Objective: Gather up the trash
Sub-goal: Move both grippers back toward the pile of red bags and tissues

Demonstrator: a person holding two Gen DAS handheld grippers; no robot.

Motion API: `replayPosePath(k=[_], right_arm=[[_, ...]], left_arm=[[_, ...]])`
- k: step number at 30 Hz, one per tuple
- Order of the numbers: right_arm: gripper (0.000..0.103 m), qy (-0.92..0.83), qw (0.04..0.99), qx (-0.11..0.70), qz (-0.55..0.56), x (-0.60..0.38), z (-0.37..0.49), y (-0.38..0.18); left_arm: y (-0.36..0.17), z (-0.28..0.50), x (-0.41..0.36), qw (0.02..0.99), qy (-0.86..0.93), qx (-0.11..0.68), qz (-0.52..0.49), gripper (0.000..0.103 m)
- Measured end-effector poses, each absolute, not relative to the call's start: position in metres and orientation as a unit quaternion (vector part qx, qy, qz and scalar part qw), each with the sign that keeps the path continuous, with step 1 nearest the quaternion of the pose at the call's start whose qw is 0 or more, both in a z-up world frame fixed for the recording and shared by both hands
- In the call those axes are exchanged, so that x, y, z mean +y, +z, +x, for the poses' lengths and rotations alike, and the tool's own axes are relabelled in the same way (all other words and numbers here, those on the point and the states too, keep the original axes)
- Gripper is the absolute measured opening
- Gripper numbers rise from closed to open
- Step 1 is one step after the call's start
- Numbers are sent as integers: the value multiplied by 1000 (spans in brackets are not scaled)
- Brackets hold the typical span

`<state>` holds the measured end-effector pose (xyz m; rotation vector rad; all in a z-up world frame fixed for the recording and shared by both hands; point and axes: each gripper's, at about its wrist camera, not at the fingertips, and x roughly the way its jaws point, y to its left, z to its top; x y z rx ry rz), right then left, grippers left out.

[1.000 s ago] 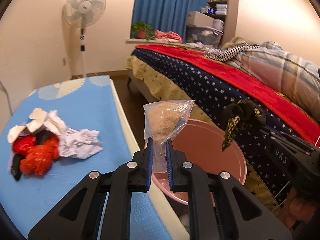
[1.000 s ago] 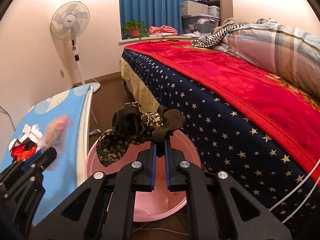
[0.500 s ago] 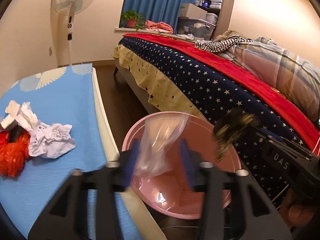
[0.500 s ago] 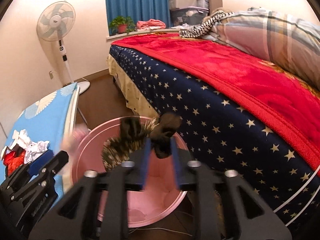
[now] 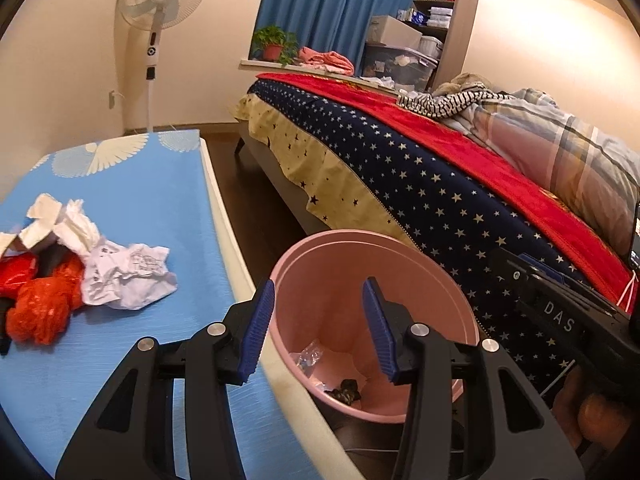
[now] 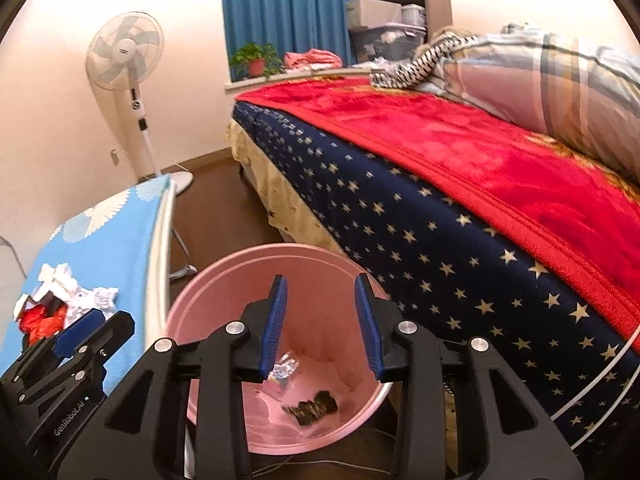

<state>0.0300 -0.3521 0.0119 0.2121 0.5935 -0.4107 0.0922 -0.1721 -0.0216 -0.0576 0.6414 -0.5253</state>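
A pink bin [image 5: 352,248] stands on the floor between the blue-covered board and the bed; it also shows in the right wrist view [image 6: 224,280]. A clear plastic bag [image 5: 306,358] and a dark patterned rag [image 5: 344,390] lie inside it; the right wrist view shows the bag [image 6: 284,368] and the rag [image 6: 312,406] too. My left gripper [image 5: 318,332] is open and empty above the bin. My right gripper [image 6: 322,328] is open and empty above it. Crumpled white paper [image 5: 124,276] and red plastic trash [image 5: 40,308] lie on the board.
The blue-covered board [image 5: 152,200] is at the left with a white edge next to the bin. A bed [image 5: 420,168] with a starred cover and red blanket fills the right. A standing fan [image 5: 160,8] is at the back wall.
Both grippers opened over the bin. The plastic bag fell from the left one and the dark rag from the right one; both now lie in the bin.
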Motion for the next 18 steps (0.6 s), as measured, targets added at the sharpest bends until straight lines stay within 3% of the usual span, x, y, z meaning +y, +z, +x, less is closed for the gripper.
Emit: replayPosePath(k=[10, 18], right_arm=[[36, -141, 950, 259, 104, -319, 23, 27], [36, -80, 958, 255, 99, -286, 29, 28]], left_arm=[[-2, 74, -121, 930, -226, 287, -40, 44], [-3, 71, -71, 948, -148, 278, -57, 37]])
